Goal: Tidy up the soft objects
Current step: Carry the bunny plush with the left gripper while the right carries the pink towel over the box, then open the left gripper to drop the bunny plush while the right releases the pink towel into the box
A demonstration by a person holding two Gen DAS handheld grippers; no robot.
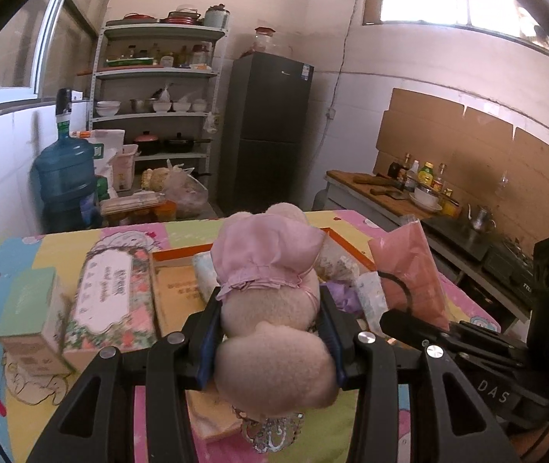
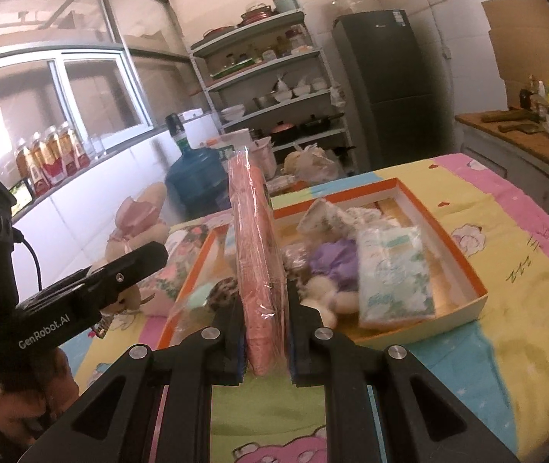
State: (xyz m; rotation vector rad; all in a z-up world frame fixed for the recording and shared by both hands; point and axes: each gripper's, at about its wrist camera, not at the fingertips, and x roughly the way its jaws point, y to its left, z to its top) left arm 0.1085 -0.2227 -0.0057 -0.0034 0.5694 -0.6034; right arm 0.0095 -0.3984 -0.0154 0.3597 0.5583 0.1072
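The left gripper (image 1: 270, 332) clamps a plush toy (image 1: 270, 308); the right gripper (image 2: 265, 332) pinches a pink packet (image 2: 259, 262). Both look mid-carry above the table's near edge, probably bound for the box (image 2: 463, 266).

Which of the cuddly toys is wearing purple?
The small plush lying in the orange-rimmed box. The toy clamped in the left gripper wears pink instead.
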